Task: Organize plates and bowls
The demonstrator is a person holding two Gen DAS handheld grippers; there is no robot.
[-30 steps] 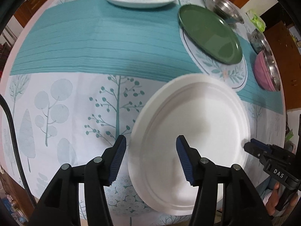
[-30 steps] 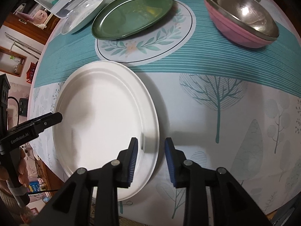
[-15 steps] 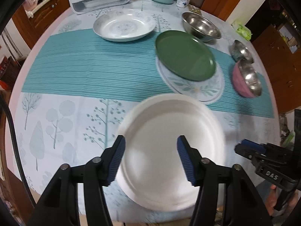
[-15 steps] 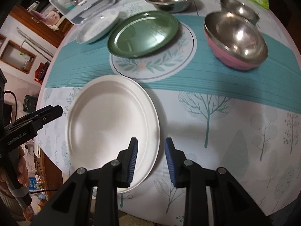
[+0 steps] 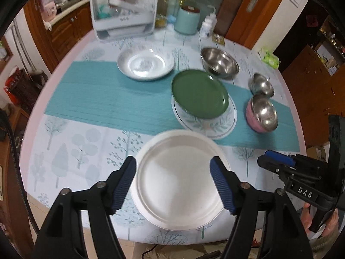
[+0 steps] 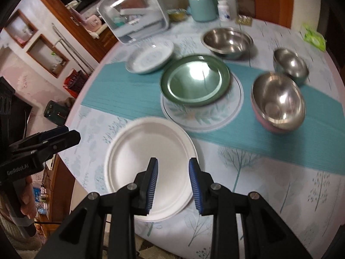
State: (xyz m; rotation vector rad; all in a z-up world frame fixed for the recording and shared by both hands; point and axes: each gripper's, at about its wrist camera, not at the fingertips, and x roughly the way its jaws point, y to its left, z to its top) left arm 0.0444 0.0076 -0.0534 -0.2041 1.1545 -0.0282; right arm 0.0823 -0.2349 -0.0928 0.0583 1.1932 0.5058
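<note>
A white plate (image 5: 179,179) (image 6: 148,164) lies flat near the table's front edge. High above it my left gripper (image 5: 173,160) hangs with its jaws opening and nothing between them. My right gripper (image 6: 173,161) is also well above the plate, open with a narrow gap and holding nothing. Farther back a green plate (image 5: 199,93) rests on a floral plate (image 5: 207,125). A patterned deep plate (image 5: 145,63) sits at the back left. At the right are a large steel bowl (image 5: 220,62), a small steel bowl (image 5: 261,84) and a steel-lined pink bowl (image 5: 262,114).
A clear-lidded dish box (image 5: 124,10), a teal canister (image 5: 187,20) and a white bottle (image 5: 208,24) stand at the table's far edge. A green packet (image 5: 269,58) lies at the far right. The round table's rim (image 5: 86,226) runs just below the white plate.
Both grippers have risen away from the white plate, which stays on the table. The left jaws have spread wider. Much more of the table now shows.
</note>
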